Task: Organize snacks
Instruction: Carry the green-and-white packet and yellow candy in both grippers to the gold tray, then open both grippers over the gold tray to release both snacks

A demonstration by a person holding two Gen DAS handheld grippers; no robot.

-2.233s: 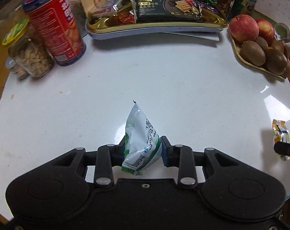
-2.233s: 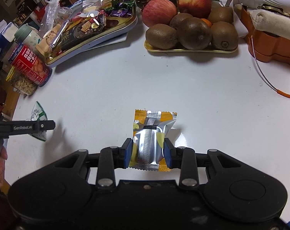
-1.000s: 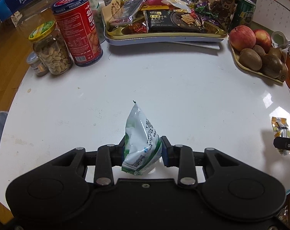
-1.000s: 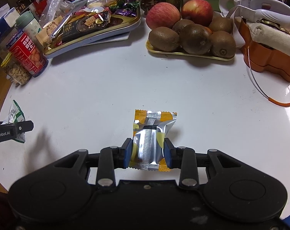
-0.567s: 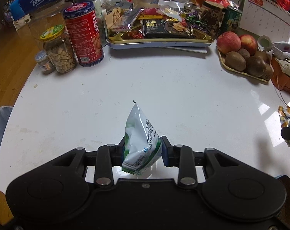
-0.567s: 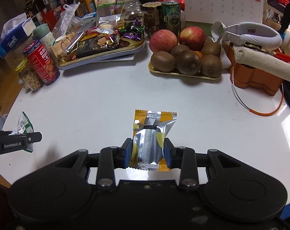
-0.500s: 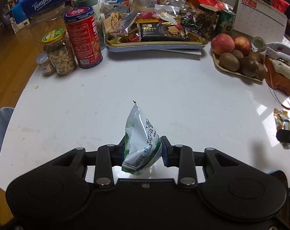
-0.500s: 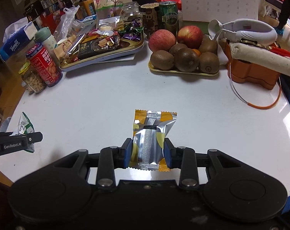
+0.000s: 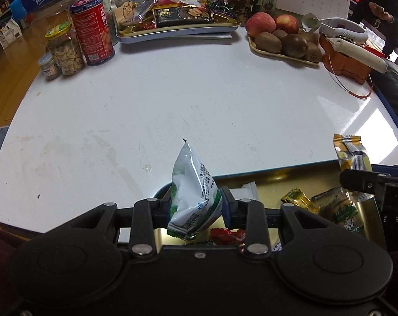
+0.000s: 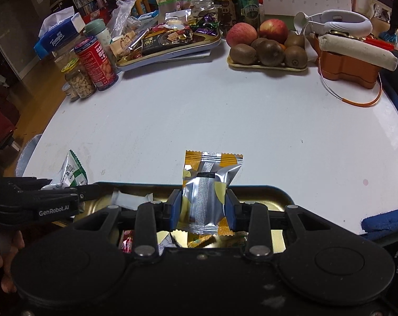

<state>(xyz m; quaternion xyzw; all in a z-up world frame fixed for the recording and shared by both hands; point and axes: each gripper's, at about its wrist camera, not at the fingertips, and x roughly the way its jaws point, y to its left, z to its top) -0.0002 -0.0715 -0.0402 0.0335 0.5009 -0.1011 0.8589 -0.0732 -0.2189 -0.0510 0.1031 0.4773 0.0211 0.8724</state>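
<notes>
Over near gold tray (image 10: 283,193): left gripper (image 9: 196,206) pinching green-white packet (image 9: 192,192), right gripper (image 10: 202,210) pinching yellow-silver wrapper (image 10: 209,192). Light, crinkly, likely slippery; best pinched mid-body.

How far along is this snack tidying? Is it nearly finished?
Some looks done: several wrapped snacks already lie in the gold tray at the near table edge. In hand: the left gripper grips a green-and-white packet, the right gripper an orange-and-silver packet, both above that tray. Left: releasing both. No other loose snacks show on the open white table.
</notes>
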